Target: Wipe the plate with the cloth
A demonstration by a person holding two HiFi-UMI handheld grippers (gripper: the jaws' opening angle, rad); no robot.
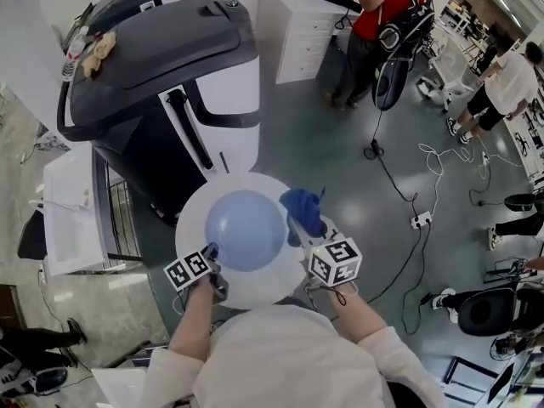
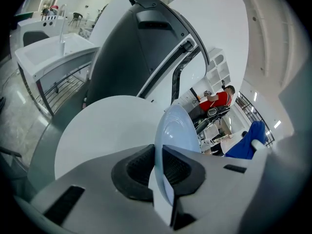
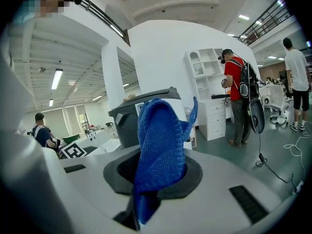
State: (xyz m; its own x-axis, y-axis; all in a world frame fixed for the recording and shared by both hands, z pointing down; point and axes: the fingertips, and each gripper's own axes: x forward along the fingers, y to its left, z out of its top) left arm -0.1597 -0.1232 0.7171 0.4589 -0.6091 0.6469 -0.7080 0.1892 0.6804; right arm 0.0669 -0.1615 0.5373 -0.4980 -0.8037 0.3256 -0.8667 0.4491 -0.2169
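Note:
A pale blue plate hangs over the round white table, held by its near left rim. My left gripper is shut on that rim; in the left gripper view the plate stands edge-on between the pads. My right gripper is shut on a blue knitted cloth just right of the plate. In the right gripper view the cloth bunches up out of the jaws and hides what lies beyond.
A large grey and white machine stands behind the table. A white cabinet is at the left. Cables trail across the grey floor on the right. People stand at the back right, one in a red shirt.

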